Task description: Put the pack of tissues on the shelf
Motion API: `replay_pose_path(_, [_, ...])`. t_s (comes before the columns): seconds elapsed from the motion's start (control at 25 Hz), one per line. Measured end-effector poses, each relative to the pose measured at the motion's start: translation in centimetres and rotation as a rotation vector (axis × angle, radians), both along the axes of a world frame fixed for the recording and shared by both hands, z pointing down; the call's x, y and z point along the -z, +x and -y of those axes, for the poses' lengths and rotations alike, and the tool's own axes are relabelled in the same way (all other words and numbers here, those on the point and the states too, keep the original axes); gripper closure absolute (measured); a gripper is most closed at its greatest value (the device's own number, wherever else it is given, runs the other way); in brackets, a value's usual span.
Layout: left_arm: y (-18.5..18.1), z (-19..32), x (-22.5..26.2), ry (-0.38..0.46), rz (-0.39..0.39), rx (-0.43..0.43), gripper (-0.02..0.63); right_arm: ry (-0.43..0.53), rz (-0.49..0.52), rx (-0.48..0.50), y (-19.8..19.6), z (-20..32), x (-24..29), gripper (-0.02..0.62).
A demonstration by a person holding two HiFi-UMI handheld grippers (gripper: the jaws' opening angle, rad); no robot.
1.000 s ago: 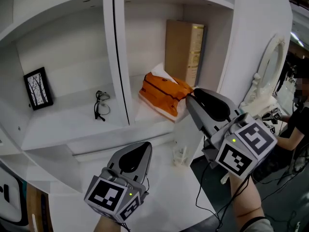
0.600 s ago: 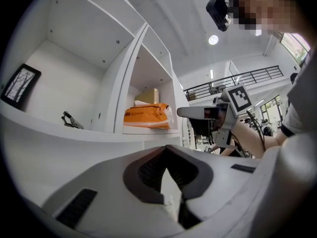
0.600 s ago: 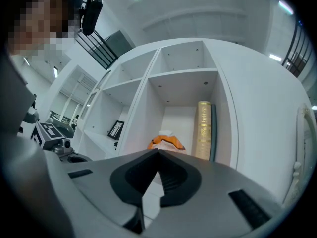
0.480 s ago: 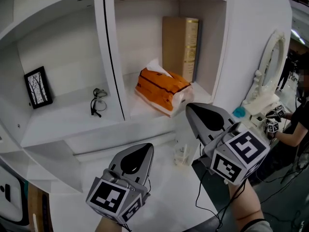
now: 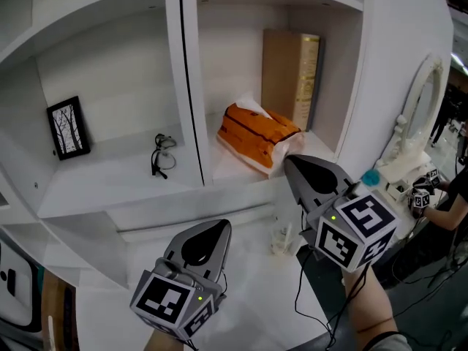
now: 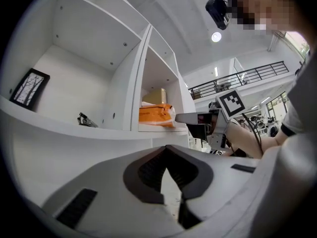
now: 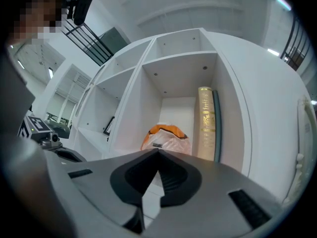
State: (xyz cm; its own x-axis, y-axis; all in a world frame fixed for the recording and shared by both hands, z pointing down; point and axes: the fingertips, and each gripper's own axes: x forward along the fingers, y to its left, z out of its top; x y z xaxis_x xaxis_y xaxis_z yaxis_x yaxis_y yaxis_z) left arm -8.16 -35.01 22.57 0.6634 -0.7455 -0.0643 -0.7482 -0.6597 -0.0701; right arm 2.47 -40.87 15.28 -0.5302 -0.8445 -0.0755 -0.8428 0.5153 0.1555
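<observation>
Orange plastic tissue pack (image 5: 257, 134) sits on the white shelf (image 5: 228, 172), just ahead of the empty, closed right claw (image 5: 289, 159); left claw (image 5: 219, 226) is farther, closed too.

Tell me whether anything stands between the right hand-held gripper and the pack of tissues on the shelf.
Nothing visible does. The right hand-held gripper, jaws together and empty, points at the pack of tissues from outside the right compartment of the shelf, with only open air between them. The tall brown book stands off to one side.
</observation>
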Motion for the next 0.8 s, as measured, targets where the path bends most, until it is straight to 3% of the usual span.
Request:
replay_pose_path(0.28, [-0.9, -0.1, -0.4, -0.001, -0.003, 0.027, 0.587, 0.015, 0.011, -0.012, 0.1, 0.4, 0.0, 0.6])
replay_pose_path(0.44, [-0.8, -0.4, -0.6, -0.002, -0.001, 0.023, 0.586, 0.066, -0.043, -0.031, 0.1, -0.1, -0.3, 0.586])
replay_pose_path(0.56, [-0.5, -0.7, -0.7, -0.004, -0.002, 0.01, 0.586, 0.081, -0.077, -0.001, -0.4, -1.1, -1.0, 0.584])
replay_pose_path(0.8, [0.5, -1.9, -1.4, -0.009, 0.004, -0.027, 0.588, 0.063, -0.03, 0.053, -0.8, -3.9, -2.5, 0.584])
